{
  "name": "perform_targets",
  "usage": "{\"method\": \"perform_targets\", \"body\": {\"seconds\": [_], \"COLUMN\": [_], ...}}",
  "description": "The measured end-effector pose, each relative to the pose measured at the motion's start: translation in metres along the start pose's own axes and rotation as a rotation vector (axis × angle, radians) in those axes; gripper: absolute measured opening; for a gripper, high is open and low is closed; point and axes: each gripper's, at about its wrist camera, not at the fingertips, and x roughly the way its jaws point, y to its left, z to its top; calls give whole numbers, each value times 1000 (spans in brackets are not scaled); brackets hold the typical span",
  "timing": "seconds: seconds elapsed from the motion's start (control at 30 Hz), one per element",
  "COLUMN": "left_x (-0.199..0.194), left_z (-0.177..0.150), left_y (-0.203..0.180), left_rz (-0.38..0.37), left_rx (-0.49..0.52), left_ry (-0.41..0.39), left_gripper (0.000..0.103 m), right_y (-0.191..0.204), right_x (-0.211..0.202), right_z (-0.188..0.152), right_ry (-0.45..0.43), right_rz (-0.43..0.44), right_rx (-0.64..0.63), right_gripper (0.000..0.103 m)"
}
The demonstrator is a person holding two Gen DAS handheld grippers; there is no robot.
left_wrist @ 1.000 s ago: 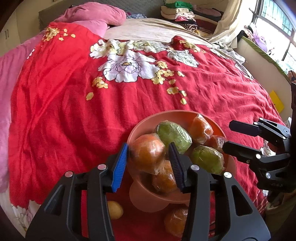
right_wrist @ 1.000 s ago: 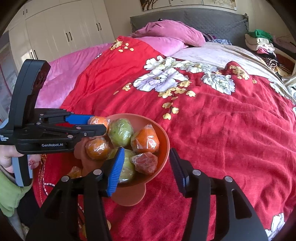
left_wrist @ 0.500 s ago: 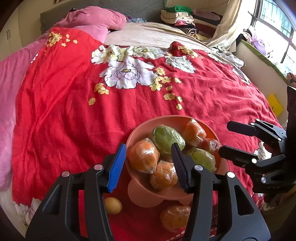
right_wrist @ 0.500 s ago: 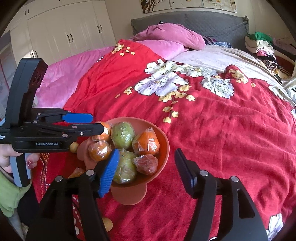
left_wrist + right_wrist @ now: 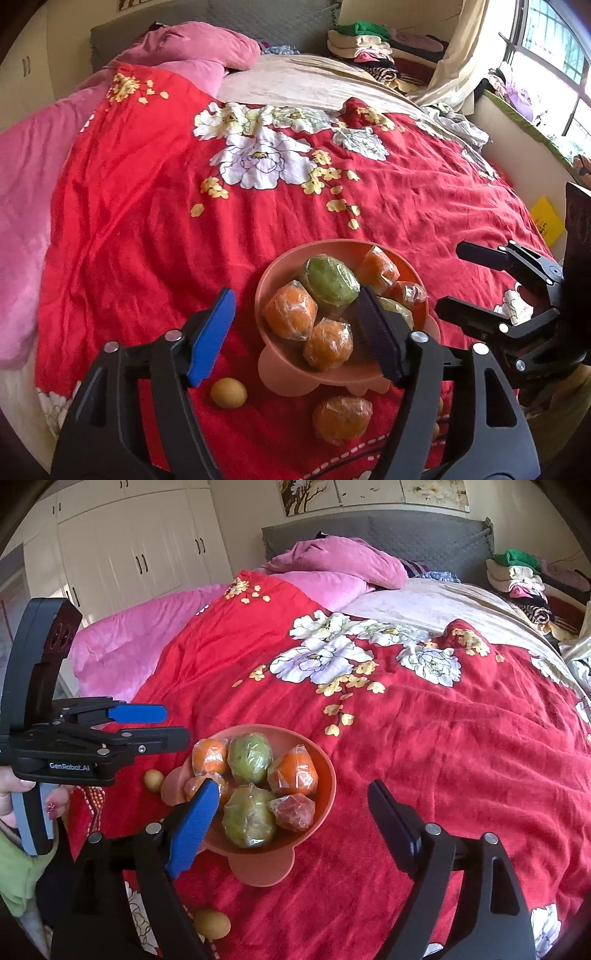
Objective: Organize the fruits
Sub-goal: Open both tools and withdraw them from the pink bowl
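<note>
A salmon-pink bowl (image 5: 263,291) (image 5: 327,775) stands on the red bedspread and holds several plastic-wrapped fruits: oranges (image 5: 290,314), green ones (image 5: 330,282) (image 5: 249,819) and a red one (image 5: 291,810). My left gripper (image 5: 295,332) (image 5: 173,725) hovers over the bowl's left side. Its jaws are opening, and no pad touches a fruit. My right gripper (image 5: 293,812) (image 5: 452,278) hangs over the bowl's right side, its jaws also opening with nothing gripped. One wrapped orange (image 5: 341,419) and a small yellow fruit (image 5: 228,392) (image 5: 153,780) lie on the bedspread beside the bowl.
Another small yellow fruit (image 5: 211,923) lies near the bed's front edge. Pink pillows (image 5: 340,565) and folded clothes (image 5: 517,576) sit at the far end. A person's hand (image 5: 7,801) holds the left gripper's handle. White wardrobes (image 5: 129,554) stand to the left.
My left gripper let go of a wrapped orange, which now lies in the bowl, and the gripper rose a little. The jaws of both grippers have spread wider.
</note>
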Motion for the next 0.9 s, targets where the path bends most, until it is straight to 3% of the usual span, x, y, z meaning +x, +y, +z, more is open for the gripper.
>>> {"method": "perform_targets", "body": {"seconds": [0.2, 0.5, 0.9], "left_x": [-15, -34, -42], "left_z": [-2, -7, -15], "left_y": [1, -4, -5], "left_rz": [13, 35, 30], "left_rx": [-14, -19, -33], "left_ry": [-18, -37, -43], "left_gripper": [75, 91, 93], "right_y": [3, 9, 23], "right_x": [-7, -19, -48], "right_z": [0, -2, -6], "right_ry": [-15, -35, -82], "right_rz": [7, 10, -8], "right_rx": [-7, -3, 3], "right_gripper": [90, 93, 94]}}
